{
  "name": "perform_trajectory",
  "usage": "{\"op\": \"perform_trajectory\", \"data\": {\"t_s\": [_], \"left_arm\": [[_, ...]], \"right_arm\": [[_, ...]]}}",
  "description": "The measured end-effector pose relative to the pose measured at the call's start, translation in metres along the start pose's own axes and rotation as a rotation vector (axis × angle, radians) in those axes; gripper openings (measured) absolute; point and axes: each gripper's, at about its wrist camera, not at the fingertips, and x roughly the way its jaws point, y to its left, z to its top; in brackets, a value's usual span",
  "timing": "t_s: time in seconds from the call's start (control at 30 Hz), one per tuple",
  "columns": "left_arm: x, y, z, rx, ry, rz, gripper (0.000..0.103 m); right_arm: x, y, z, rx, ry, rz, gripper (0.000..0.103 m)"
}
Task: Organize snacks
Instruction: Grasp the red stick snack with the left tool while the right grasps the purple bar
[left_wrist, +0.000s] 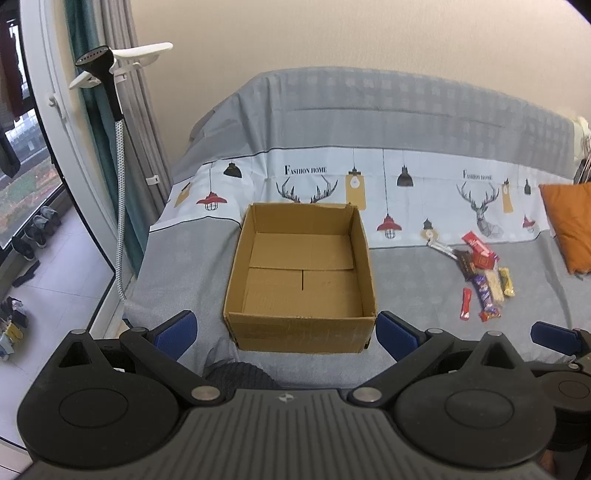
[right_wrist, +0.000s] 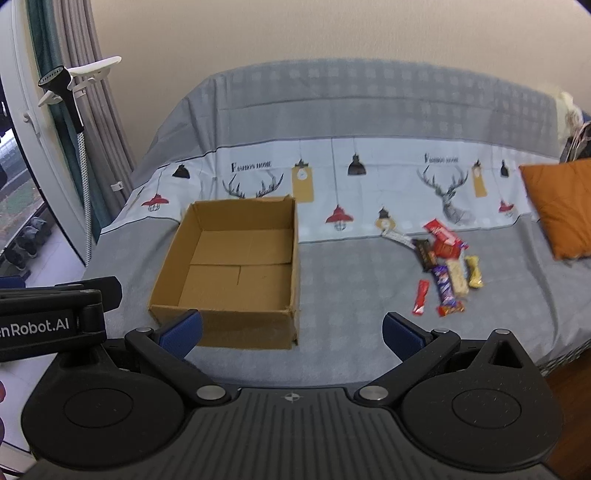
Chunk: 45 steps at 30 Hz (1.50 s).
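An empty open cardboard box (left_wrist: 301, 273) stands on the covered sofa; it also shows in the right wrist view (right_wrist: 236, 269). A cluster of wrapped snack bars (left_wrist: 482, 277) lies on the seat to the box's right, and it shows in the right wrist view (right_wrist: 445, 273) too. My left gripper (left_wrist: 286, 334) is open and empty, in front of the box's near wall. My right gripper (right_wrist: 291, 334) is open and empty, in front of the box's right corner, short of the snacks. One blue pad of the right gripper (left_wrist: 550, 338) shows in the left wrist view.
An orange cushion (right_wrist: 561, 206) lies at the sofa's right end. A garment steamer on a pole (left_wrist: 110, 122) stands left of the sofa by the curtains and window. Shoes (left_wrist: 37, 229) sit on the floor at far left.
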Motion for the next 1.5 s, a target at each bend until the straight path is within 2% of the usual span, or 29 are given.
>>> {"op": "perform_trajectory", "data": {"t_s": [0.17, 0.23, 0.4, 0.43, 0.47, 0.53, 0.57, 0.63, 0.77, 0.9, 0.97, 1.0, 1.03, 1.07, 1.1, 1.17, 1.2, 1.27, 1.33, 1.4, 1.47, 1.5], "left_arm": [[0.027, -0.023, -0.004, 0.016, 0.04, 0.01, 0.103], [0.047, -0.034, -0.008, 0.011, 0.066, -0.011, 0.103], [0.118, -0.076, -0.011, 0.0, 0.214, -0.127, 0.103], [0.13, -0.085, -0.012, -0.001, 0.224, -0.148, 0.103], [0.144, -0.096, -0.012, 0.001, 0.222, -0.166, 0.103], [0.165, -0.119, -0.013, 0.01, 0.202, -0.164, 0.103], [0.176, -0.132, -0.013, 0.028, 0.186, -0.166, 0.103], [0.2, -0.161, -0.013, 0.074, 0.144, -0.186, 0.103], [0.251, -0.232, -0.017, 0.261, 0.082, -0.204, 0.103], [0.301, -0.289, -0.027, 0.402, 0.003, -0.177, 0.103], [0.33, -0.309, -0.029, 0.408, 0.037, -0.242, 0.103], [0.346, -0.319, -0.03, 0.396, 0.068, -0.282, 0.103], [0.361, -0.327, -0.03, 0.393, 0.091, -0.318, 0.101], [0.375, -0.337, -0.03, 0.397, 0.106, -0.341, 0.098], [0.391, -0.349, -0.03, 0.411, 0.115, -0.344, 0.096], [0.417, -0.37, -0.03, 0.423, 0.157, -0.362, 0.084], [0.427, -0.376, -0.03, 0.415, 0.187, -0.398, 0.08], [0.445, -0.389, -0.029, 0.4, 0.241, -0.488, 0.066], [0.456, -0.404, -0.032, 0.429, 0.272, -0.54, 0.063], [0.467, -0.42, -0.038, 0.47, 0.274, -0.545, 0.06], [0.466, -0.425, -0.041, 0.486, 0.209, -0.543, 0.052], [0.466, -0.427, -0.041, 0.487, 0.204, -0.542, 0.044]], "right_arm": [[0.024, -0.021, -0.009, 0.016, 0.013, -0.003, 0.103], [0.039, -0.035, -0.015, 0.03, 0.005, -0.017, 0.103], [0.094, -0.097, -0.038, 0.145, 0.008, 0.017, 0.103], [0.104, -0.11, -0.043, 0.176, 0.007, 0.032, 0.103], [0.115, -0.128, -0.048, 0.21, -0.011, 0.055, 0.102], [0.132, -0.154, -0.057, 0.223, -0.079, 0.044, 0.102], [0.142, -0.169, -0.061, 0.2, -0.122, 0.011, 0.102], [0.164, -0.196, -0.063, 0.159, -0.139, -0.055, 0.102], [0.211, -0.265, -0.064, 0.214, -0.147, -0.127, 0.103], [0.258, -0.318, -0.065, 0.259, -0.169, -0.059, 0.102], [0.279, -0.333, -0.071, 0.212, -0.204, -0.035, 0.101], [0.292, -0.341, -0.074, 0.186, -0.202, -0.028, 0.094], [0.305, -0.349, -0.075, 0.202, -0.171, -0.031, 0.081], [0.319, -0.36, -0.074, 0.262, -0.132, -0.02, 0.073], [0.331, -0.371, -0.073, 0.329, -0.111, 0.023, 0.058], [0.347, -0.381, -0.07, 0.37, -0.074, 0.032, 0.054], [0.353, -0.381, -0.069, 0.38, -0.058, 0.034, 0.054], [0.36, -0.381, -0.065, 0.393, -0.052, 0.066, 0.053], [0.367, -0.38, -0.06, 0.391, -0.039, 0.061, 0.052], [0.38, -0.381, -0.057, 0.398, 0.0, 0.049, 0.052], [0.386, -0.386, -0.056, 0.421, 0.012, 0.052, 0.042], [0.387, -0.387, -0.056, 0.417, 0.015, 0.058, 0.025]]}}
